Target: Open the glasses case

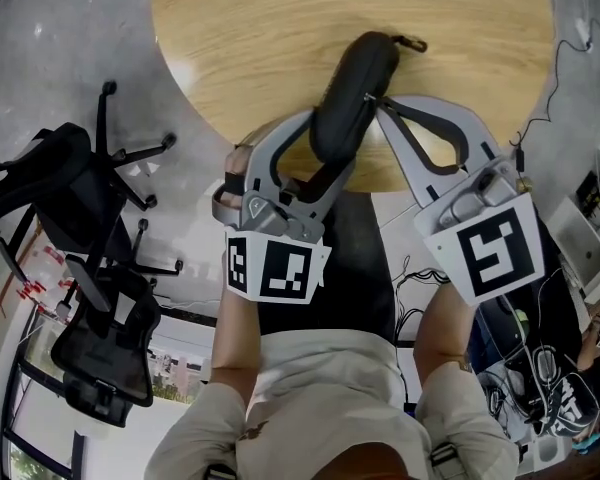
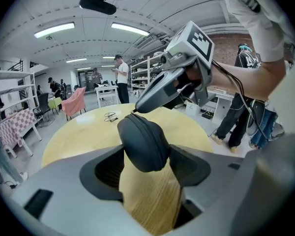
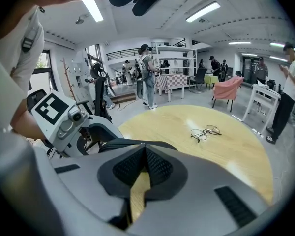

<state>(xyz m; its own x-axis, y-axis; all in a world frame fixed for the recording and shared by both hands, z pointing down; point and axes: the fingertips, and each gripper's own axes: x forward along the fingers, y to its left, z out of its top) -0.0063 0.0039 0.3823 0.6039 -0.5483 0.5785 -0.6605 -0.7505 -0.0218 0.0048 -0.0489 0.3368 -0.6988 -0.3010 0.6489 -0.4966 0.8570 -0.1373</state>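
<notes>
A black zipped glasses case hangs over the near edge of a round wooden table, tilted away from me. My left gripper is shut on its near end. In the left gripper view both pads press the sides of the case. My right gripper is shut, its tips pinched on the zipper pull at the seam on the case's right side. The right gripper's tips meet the top of the case. In the right gripper view the shut jaws hide most of the case.
A pair of wire glasses lies farther out on the table. Black office chairs stand on the floor to the left. Cables and gear lie at the right. Several people stand beyond the table among shelves.
</notes>
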